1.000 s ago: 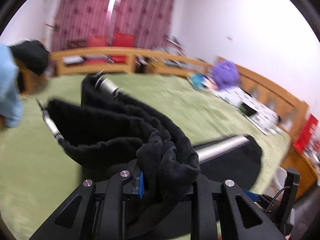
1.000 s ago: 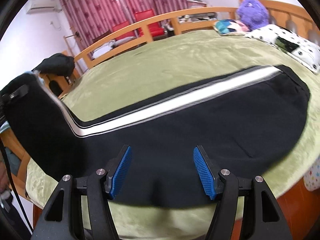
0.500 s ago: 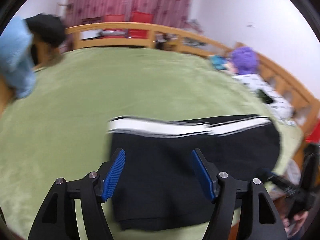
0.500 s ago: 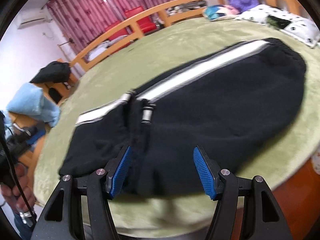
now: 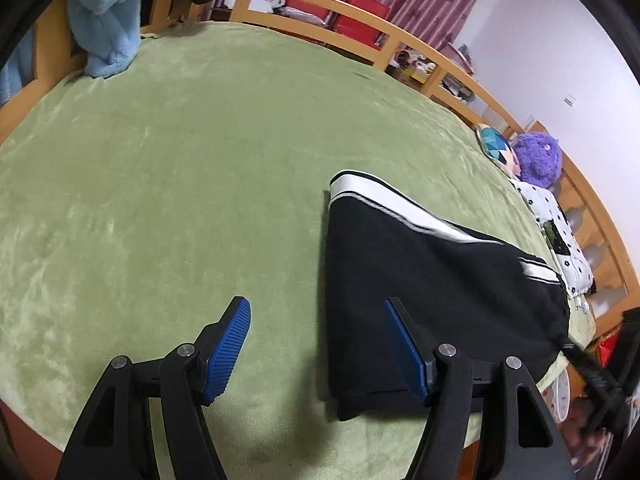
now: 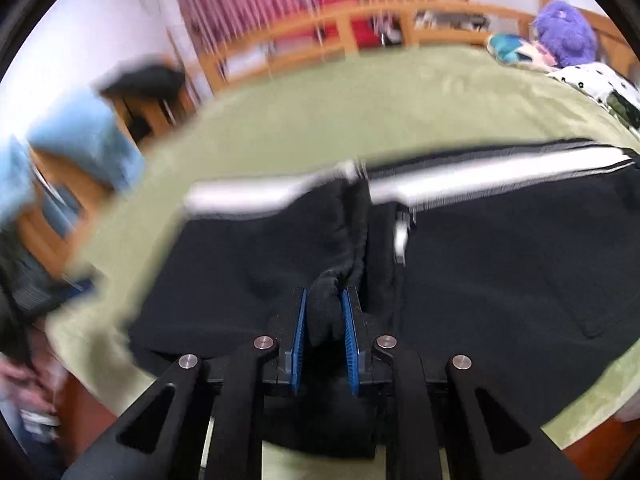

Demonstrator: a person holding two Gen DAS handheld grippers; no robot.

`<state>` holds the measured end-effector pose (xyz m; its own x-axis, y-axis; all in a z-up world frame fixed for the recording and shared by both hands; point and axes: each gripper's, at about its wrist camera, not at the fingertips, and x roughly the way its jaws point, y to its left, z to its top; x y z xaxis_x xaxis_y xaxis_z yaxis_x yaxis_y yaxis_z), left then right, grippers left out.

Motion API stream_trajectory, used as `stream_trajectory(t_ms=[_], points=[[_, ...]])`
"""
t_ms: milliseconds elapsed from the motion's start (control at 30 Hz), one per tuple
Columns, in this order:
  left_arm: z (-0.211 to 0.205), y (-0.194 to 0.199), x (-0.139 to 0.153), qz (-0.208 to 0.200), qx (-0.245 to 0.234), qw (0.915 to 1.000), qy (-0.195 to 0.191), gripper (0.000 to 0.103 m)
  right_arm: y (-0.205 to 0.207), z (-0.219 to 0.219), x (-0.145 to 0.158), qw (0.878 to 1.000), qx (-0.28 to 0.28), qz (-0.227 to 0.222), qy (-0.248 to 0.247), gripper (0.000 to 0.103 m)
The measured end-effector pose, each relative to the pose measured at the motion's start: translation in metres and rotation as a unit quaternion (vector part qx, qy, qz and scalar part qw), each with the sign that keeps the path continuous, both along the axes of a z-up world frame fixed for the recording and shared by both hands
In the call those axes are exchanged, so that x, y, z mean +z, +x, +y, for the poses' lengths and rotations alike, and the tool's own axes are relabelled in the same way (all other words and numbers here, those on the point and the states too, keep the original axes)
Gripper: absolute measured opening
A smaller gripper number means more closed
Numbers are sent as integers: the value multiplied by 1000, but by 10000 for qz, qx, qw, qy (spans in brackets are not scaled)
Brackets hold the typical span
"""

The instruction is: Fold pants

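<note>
We have the black fleece pants with a white side stripe (image 5: 432,280) lying folded over on the bed's green plush blanket (image 5: 180,152), close to the blanket's near edge and well apart from the light blue fleece garment (image 5: 106,12) draped on the wooden bed rail (image 5: 360,28) at the blanket's far side.

Our right hand-held gripper (image 6: 323,324) is closing its blue pads on a bunched ridge of black cloth at the near edge of the pants (image 6: 500,272); the pads already press the fabric from both sides. Our left hand-held gripper (image 5: 318,344) stands wide open and holds nothing. One finger hangs over bare blanket, the other over the pants' left margin.

We judge the next move to be another fold, and several things could spoil it. The right pinch looks bunched rather than flat, so it may hold only the top layer; lifting then would peel the fold open. The fleece is thick and soft, so a shallow bite could slip out mid-carry. If our left hand-held gripper comes down where it stands, it may nip the blanket along with the pants and drag both. Pulling toward the near edge could also slide the pants off the bed.
</note>
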<state>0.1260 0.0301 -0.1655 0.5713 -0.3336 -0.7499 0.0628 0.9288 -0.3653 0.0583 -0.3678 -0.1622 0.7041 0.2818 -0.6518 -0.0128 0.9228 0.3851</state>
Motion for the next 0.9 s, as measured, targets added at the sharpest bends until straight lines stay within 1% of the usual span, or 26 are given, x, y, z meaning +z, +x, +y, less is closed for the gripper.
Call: stream_trajectory(t_ms=[33, 67, 167, 200, 233, 267, 300, 333, 367, 400, 433, 467, 500, 567, 600, 633, 667, 700, 767, 800, 833, 867, 900], points=[[-2, 0, 0, -15, -42, 10000, -41, 66, -6, -2, 4, 10000, 5, 5, 29, 18], [-4, 3, 0, -9, -98, 9999, -108, 66, -11, -2, 2, 9999, 34, 103, -22, 19], [-16, 12, -9, 107, -310, 9990, -291, 67, -10, 9, -37, 9955, 320, 848, -262, 25], [-20, 14, -14, 190, -336, 9989, -259, 67, -7, 14, -56, 9916, 372, 1199, -321, 28], [-24, 16, -20, 311, -352, 9987, -172, 67, -7, 16, -63, 9900, 414, 1295, -374, 28], [-29, 18, -26, 435, -378, 9983, -62, 67, -9, 18, -63, 9906, 450, 1220, -434, 29], [-32, 18, -32, 538, -405, 9977, 54, 67, -12, 17, -56, 9921, 492, 1069, -424, 34], [-35, 17, -39, 633, -440, 9968, 188, 67, -12, 14, -49, 9934, 501, 966, -356, 47], [-37, 15, -45, 680, -478, 9962, 274, 67, -10, 11, -41, 9951, 477, 830, -258, 54], [-37, 14, -50, 690, -494, 9959, 319, 67, -9, 6, -33, 9970, 413, 629, -177, 65], [-36, 13, -51, 686, -505, 9959, 308, 67, -3, 2, -27, 9981, 371, 465, -151, 70], [-34, 12, -51, 687, -519, 9960, 236, 67, 8, 1, -23, 9985, 351, 384, -188, 71], [-30, 12, -49, 704, -529, 9960, 150, 67, 23, -1, -23, 9984, 281, 402, -267, 71], [-21, 12, -45, 737, -503, 9960, 51, 67, 48, -4, -30, 9985, 116, 466, -268, 71], [-16, 10, -43, 713, -456, 9964, 75, 67, 68, -8, -41, 9981, 39, 598, -144, 71], [-11, 8, -40, 681, -419, 9967, 134, 67, 77, -9, -47, 9973, -31, 726, -66, 71], [-6, 5, -38, 653, -400, 9969, 197, 67, 90, -14, -56, 9956, -115, 919, 118, 71], [-2, 2, -37, 633, -407, 9969, 229, 67, 107, -18, -71, 9916, -150, 1201, 457, 71], [5, -4, -36, 587, -489, 9968, 241, 67, 126, -20, -85, 9847, -57, 1518, 850, 70], [4, -6, -37, 561, -586, 9964, 228, 67, 129, -19, -83, 9856, -54, 1477, 817, 59], [2, -11, -38, 535, -763, 9954, 226, 67, 133, -15, -76, 9880, 77, 1398, 646, 26], [1, -16, -39, 516, -883, 9945, 217, 67, 135, -12, -68, 9899, 261, 1295, 519, 20], [-2, -20, -40, 497, -999, 9935, 230, 67, 135, -12, -58, 9922, 361, 1091, 493, 16]])
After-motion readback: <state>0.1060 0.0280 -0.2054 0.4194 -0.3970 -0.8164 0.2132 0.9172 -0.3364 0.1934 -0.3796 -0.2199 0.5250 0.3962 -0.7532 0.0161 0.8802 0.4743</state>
